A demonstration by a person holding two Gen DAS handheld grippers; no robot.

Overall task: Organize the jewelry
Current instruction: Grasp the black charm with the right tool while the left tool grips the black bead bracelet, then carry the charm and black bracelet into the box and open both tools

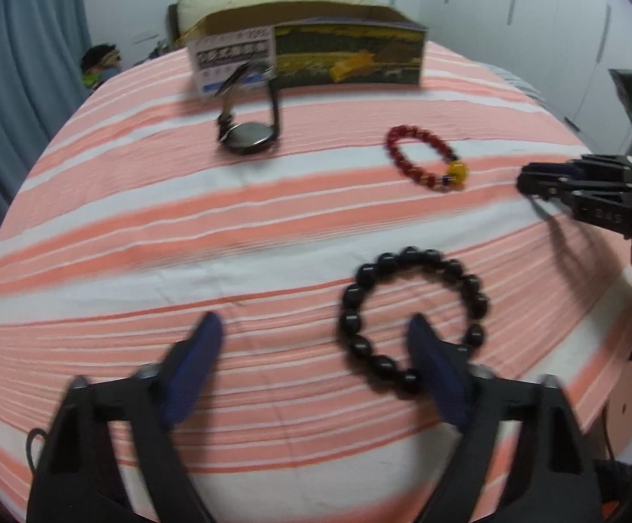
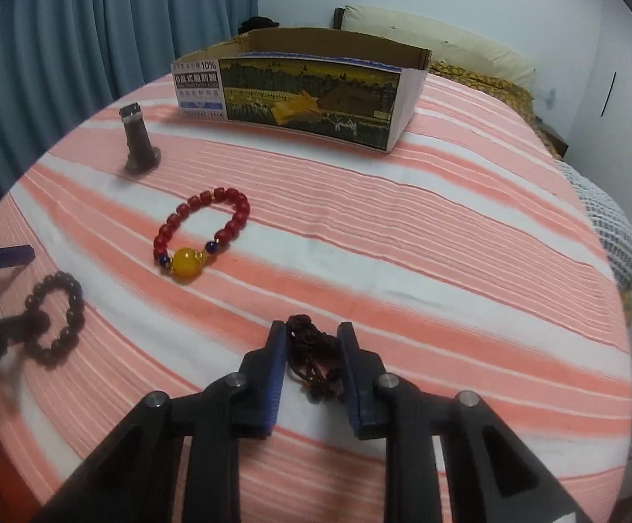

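Jewelry strewn on striped bed (image 1: 97, 226), box (image 2: 307, 87) at top centre.

Left gripper (image 1: 316, 340) spread, one finger inside black bracelet (image 1: 411, 318) at lower right, unclenched. Right gripper (image 2: 311, 348) clenching on brown cord (image 2: 311, 361), lower centre; loose strands could slip out. Watch (image 1: 246, 130) face only in left view; cord only in right.
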